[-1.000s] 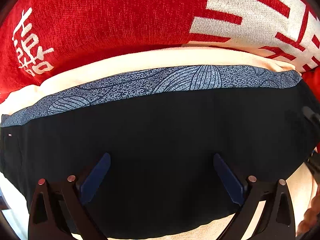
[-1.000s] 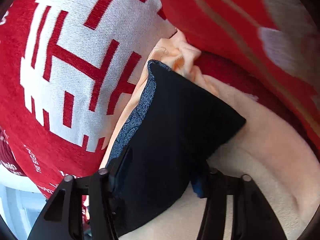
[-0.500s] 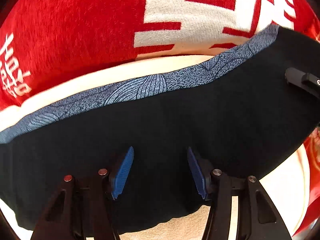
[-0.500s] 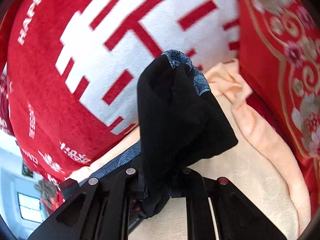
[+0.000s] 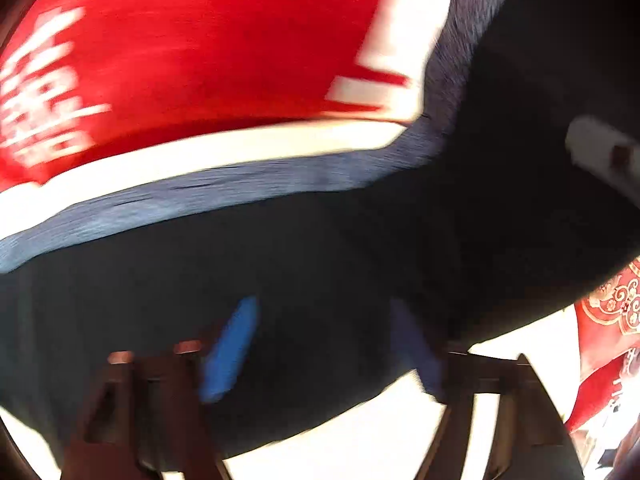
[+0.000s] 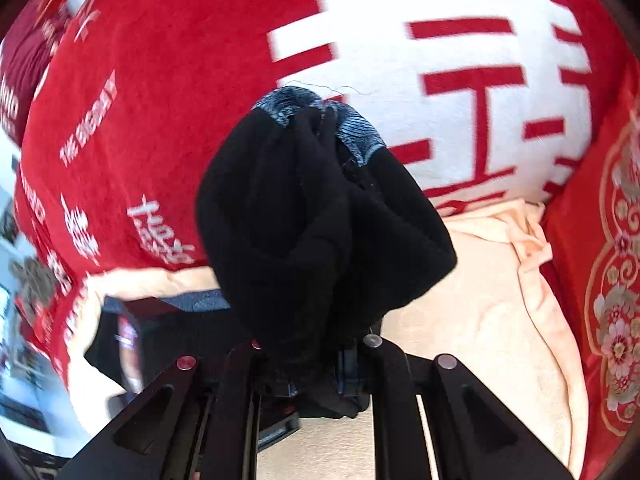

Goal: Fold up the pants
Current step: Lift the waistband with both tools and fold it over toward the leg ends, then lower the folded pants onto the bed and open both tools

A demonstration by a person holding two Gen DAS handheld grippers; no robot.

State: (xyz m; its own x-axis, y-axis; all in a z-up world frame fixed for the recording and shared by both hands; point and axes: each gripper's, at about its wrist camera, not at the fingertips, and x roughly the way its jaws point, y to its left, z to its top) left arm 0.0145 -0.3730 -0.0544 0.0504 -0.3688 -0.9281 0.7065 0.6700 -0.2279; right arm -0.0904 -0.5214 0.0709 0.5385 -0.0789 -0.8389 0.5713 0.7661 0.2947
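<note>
- The right gripper (image 6: 316, 364), with black two-finger jaws, is clenching a bunched end of the black soft-fabric pants with a blue-grey patterned waistband (image 6: 320, 216); the cloth is rising from between the nearly closed jaws and hanging forward in a dark lump in front of the camera.
- The left gripper (image 5: 320, 344), with blue-padded fingers (image 5: 230, 348), is sitting with its jaws apart over the flat part of the pants (image 5: 280, 256); the jaws have just been opening, and the pads are not pinching any cloth that I can make out, though the view is badly blurred.
- The pants are reading as light, limp and unbreakable: they are sagging and creasing wherever they are unsupported, so a pinch at a corner or along the firmer waistband (image 5: 208, 192) seems the surest hold.
- The rest of the garment is lying spread on the cream fleece blanket (image 6: 484, 308), directly under the left gripper and below and left of the right one.
- Behind it the red plush cushion with white lettering (image 6: 208, 64) is standing against the blanket's far edge.
</note>
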